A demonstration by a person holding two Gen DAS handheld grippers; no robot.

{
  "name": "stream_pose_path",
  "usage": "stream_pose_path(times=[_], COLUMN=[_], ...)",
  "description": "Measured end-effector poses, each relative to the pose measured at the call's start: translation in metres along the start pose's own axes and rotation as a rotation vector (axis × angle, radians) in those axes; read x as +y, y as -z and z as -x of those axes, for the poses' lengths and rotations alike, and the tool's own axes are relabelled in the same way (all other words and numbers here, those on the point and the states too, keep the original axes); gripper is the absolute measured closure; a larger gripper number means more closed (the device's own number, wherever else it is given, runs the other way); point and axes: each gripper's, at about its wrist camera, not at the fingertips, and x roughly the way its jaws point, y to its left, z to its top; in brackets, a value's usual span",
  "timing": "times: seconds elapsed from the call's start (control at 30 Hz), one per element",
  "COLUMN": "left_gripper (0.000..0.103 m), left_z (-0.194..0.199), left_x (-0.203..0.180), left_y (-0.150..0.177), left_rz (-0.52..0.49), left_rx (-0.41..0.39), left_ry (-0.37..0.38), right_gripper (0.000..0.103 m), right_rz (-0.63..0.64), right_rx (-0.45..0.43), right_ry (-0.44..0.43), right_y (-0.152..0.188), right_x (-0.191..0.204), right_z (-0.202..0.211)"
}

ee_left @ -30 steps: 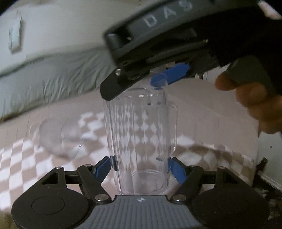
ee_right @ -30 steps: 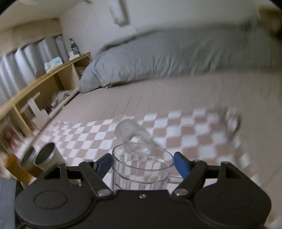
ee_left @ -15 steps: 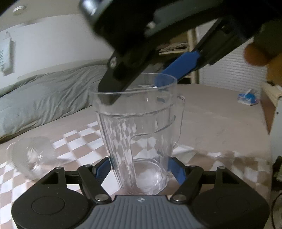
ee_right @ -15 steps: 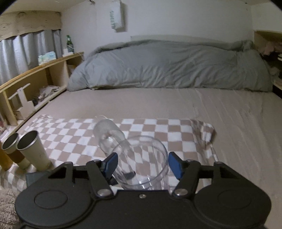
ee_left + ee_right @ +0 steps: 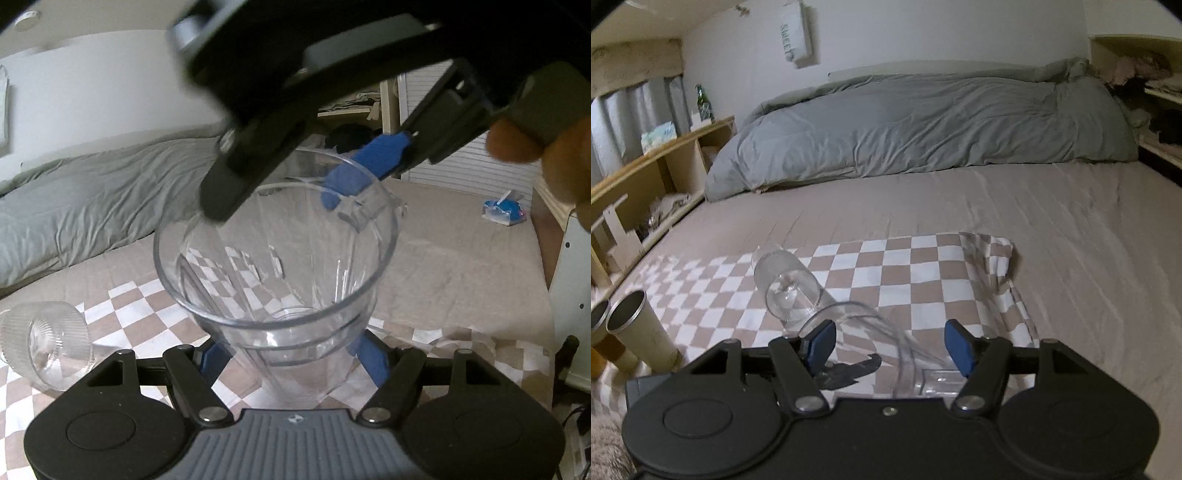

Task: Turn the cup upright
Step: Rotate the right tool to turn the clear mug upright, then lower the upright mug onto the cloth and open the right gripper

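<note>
A clear plastic cup with a handle (image 5: 280, 273) stands mouth-up between my left gripper's blue pads (image 5: 367, 360); my left gripper (image 5: 291, 356) is shut on its lower part. My right gripper (image 5: 295, 184) hovers over the rim from above, its jaws wide apart around the cup's mouth. In the right wrist view the cup's rim (image 5: 871, 332) blurs between my right gripper's (image 5: 888, 343) open pads. A second ribbed clear glass (image 5: 786, 288) lies on its side on the checkered cloth (image 5: 905, 273); it also shows in the left wrist view (image 5: 48, 347).
Two metal-rimmed tumblers (image 5: 639, 332) stand at the cloth's left edge. A grey duvet (image 5: 923, 122) lies at the far end of the bed. Wooden shelves (image 5: 646, 184) run along the left. A blue tissue pack (image 5: 504, 212) lies on the sheet.
My right gripper has opened and let go of the cup's rim, and lifted away slightly. The cup has tipped so its mouth faces the left camera more. My left gripper keeps its hold.
</note>
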Motion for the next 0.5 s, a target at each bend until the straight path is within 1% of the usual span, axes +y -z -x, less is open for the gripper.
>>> stream_pose_path(times=[0.2,0.27,0.3,0.33,0.37,0.43,0.5], left_gripper=[0.029,0.029,0.029,0.029,0.029,0.029,0.029], left_z=[-0.002,-0.004,-0.005,-0.006,-0.008,-0.01,-0.011], left_x=[0.007,0.006,0.006,0.006,0.006,0.005,0.005], left_y=[0.001,0.003,0.004,0.006,0.009,0.014,0.018], left_rz=[-0.001,-0.006,-0.006,-0.004,-0.006,-0.018,-0.022], left_rx=[0.018,0.022,0.03,0.038,0.047,0.059,0.066], left_ry=[-0.007,-0.009,-0.004,0.002,0.005,0.004,0.003], right_gripper=[0.038,0.049,0.058,0.065,0.067,0.072,0.073], right_rz=[-0.086,-0.114,-0.132,-0.151,-0.161,-0.17,-0.181], right_rx=[-0.037,-0.037,-0.034,-0.032,-0.032,-0.034,-0.029], right_ry=[0.018,0.017,0.019,0.019,0.016,0.039,0.029], right_y=[-0.007,-0.007,-0.007,-0.007,-0.008,-0.007,-0.006], right_x=[-0.015,-0.021,-0.024,-0.027,-0.03,-0.033,-0.037], right_z=[0.004,0.003,0.001,0.0,0.0,-0.001,-0.002])
